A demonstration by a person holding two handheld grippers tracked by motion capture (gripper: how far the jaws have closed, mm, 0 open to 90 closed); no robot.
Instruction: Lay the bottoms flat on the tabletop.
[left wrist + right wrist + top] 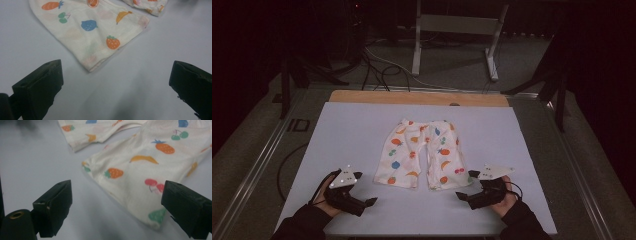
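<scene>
A small pair of cream trousers (422, 152) with a coloured fruit print lies flat in the middle of the white table cover (347, 130), waist away from me and leg hems toward me. My left gripper (364, 189) hovers just short of the left leg's hem, jaws wide open and empty. In the left gripper view that hem (95, 37) lies ahead of the left gripper (116, 82), apart from it. My right gripper (467, 185) stands open at the right leg's hem. In the right gripper view the right leg (142, 175) reaches between the jaws of the right gripper (116, 205), nearer the right-hand one.
A strip of wooden tabletop (417, 97) shows behind the white cover. Metal rails (257, 160) run along both table sides. Beyond the table, a metal stand (457, 27) and loose cables (377, 65) lie on the floor.
</scene>
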